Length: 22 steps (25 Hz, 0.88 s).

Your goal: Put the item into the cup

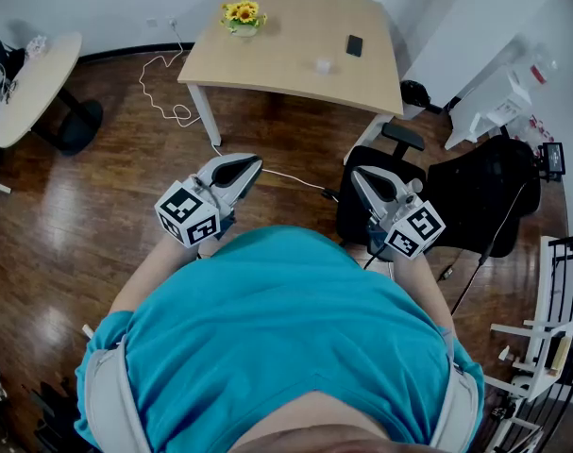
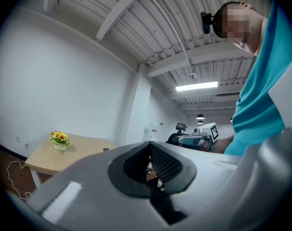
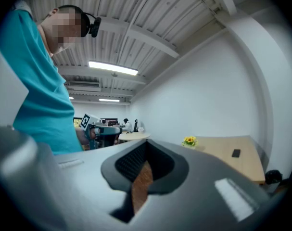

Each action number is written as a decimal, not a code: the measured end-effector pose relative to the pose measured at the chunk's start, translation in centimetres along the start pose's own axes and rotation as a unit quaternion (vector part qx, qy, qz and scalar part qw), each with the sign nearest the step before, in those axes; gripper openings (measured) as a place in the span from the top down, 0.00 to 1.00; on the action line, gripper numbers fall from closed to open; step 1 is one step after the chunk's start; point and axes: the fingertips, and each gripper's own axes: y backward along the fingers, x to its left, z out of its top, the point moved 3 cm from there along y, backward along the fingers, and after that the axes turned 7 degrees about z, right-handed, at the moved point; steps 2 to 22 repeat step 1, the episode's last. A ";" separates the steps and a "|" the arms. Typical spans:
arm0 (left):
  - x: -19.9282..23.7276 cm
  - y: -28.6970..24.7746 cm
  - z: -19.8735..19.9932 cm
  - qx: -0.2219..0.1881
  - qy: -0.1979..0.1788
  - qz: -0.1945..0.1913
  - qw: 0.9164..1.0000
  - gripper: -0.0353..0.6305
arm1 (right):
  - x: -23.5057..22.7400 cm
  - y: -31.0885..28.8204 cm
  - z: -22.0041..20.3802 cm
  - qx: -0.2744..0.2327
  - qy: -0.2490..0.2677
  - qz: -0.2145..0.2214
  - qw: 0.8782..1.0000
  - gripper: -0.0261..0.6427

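Two sets of fingers [image 1: 231,172], on the left gripper [image 1: 253,163] and right gripper [image 1: 357,175], were pressed together, holding nothing. What appeared to be the cup [image 1: 323,65] stood on the table [image 1: 286,36], well beyond them, the person [image 1: 286,338] standing clear of it.

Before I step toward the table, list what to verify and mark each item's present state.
1. Left claw free to grasp: ok; jaws together with nothing between them.
2. Right claw free to grasp: ok; jaws together and empty.
3. Item in hand: not ok; neither claw holds anything.
4. Cup located: cannot tell; a small white object sits on the table, too small to identify.
5. Table within reach: not ok; both claws are held by the torso, with open floor between.
6. Walking path: not ok; a white cable lies on the floor by the table leg.
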 end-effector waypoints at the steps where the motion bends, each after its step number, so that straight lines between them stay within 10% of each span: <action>1: 0.0 0.0 0.0 0.000 0.001 -0.001 1.000 0.94 | 0.0 0.0 0.0 0.000 0.000 0.000 1.000 0.96; 22: 0.0 0.0 0.0 0.000 0.001 -0.001 1.000 0.94 | 0.0 0.0 0.0 0.000 0.000 0.000 1.000 0.96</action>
